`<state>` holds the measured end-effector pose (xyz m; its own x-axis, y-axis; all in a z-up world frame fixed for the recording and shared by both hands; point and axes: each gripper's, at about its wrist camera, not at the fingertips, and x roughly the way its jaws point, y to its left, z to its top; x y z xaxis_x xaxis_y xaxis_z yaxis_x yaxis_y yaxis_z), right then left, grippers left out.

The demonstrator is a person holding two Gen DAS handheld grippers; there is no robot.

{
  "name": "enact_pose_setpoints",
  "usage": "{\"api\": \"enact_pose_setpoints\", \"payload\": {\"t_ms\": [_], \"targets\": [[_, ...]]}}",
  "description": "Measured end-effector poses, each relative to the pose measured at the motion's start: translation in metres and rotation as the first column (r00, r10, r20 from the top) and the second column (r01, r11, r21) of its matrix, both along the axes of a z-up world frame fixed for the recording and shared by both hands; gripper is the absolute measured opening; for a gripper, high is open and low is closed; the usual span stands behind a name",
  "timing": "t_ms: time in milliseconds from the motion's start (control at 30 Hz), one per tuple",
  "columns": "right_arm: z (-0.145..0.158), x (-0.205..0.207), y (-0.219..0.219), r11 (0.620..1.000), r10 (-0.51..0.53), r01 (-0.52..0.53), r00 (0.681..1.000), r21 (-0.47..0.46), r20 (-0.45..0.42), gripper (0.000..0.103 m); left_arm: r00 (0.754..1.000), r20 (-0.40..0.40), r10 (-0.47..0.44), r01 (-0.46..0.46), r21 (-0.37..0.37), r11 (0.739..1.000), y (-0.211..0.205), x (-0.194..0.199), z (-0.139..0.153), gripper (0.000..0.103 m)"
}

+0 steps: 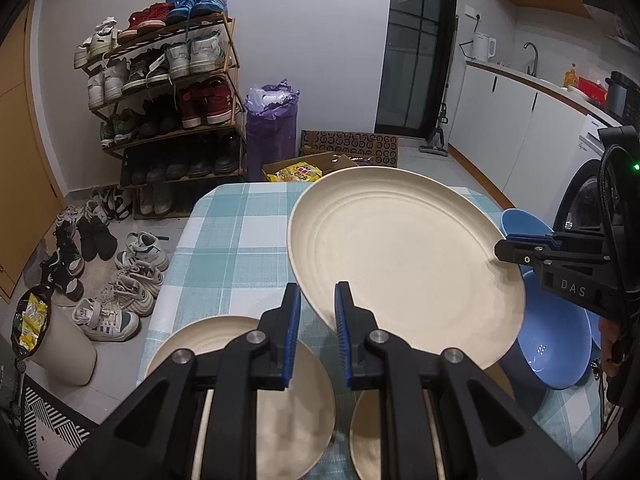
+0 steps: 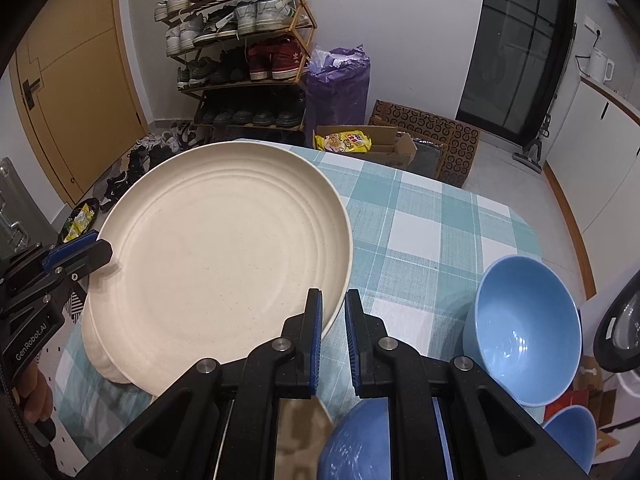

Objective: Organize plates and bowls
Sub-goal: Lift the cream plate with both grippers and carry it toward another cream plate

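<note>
carrying the large cream plate [image 1: 404, 256] clear of the table [image 1: 224, 248], left gripper [image 1: 318, 300] and right gripper [image 2: 333, 308] each clamped on its rim, i'm judging it needs lowering level onto the cream plate [image 1: 288, 408] below.

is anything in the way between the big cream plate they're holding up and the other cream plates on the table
Nothing visible. The large cream plate hangs in the air, clamped at opposite rims by the left gripper and right gripper. The smaller cream plates lie bare just below it; the blue bowls stand off to the side.
</note>
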<state>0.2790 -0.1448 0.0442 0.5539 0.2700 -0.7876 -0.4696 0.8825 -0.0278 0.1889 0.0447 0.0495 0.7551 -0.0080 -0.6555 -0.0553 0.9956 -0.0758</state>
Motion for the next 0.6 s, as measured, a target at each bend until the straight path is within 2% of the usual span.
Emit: {"api": "enact_pose_setpoints", "payload": {"t_ms": [600], "targets": [[0.004, -0.038, -0.013, 1.000, 0.012, -0.012, 1.000, 0.024, 0.019, 0.012, 1.000, 0.031, -0.001, 0.001, -0.004, 1.000, -0.006, -0.038, 0.001, 0.015]]}}
